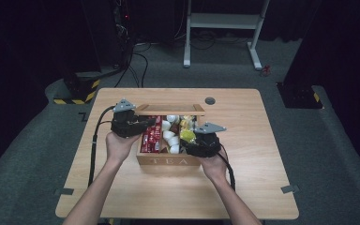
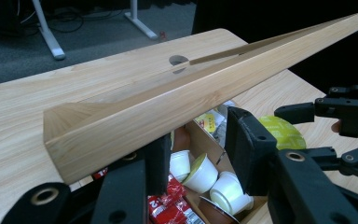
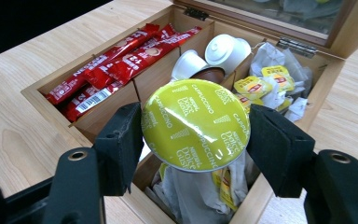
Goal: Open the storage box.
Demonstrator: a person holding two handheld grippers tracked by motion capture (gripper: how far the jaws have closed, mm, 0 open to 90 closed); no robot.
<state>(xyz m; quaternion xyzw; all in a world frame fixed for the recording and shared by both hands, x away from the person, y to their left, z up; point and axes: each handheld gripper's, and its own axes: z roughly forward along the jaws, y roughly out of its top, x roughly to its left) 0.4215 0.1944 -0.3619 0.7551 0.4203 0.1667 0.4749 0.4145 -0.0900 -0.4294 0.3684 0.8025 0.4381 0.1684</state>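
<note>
With the lid (image 2: 186,88) propped on the spread left gripper (image 2: 200,158), the capsule (image 3: 196,123) pinched by the right gripper (image 3: 193,135) could be crushed if the lid slips.

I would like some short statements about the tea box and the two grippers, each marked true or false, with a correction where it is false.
1. The right gripper grips a yellow-green capsule. True.
2. The wooden box has its lid shut. False: the lid is raised, with the left gripper at its edge.
3. Red sachets fill one compartment. True.
4. The box is printed COFFEE. False: it reads TEA.
5. The white cups lie on the table. False: they sit inside the box.
</note>
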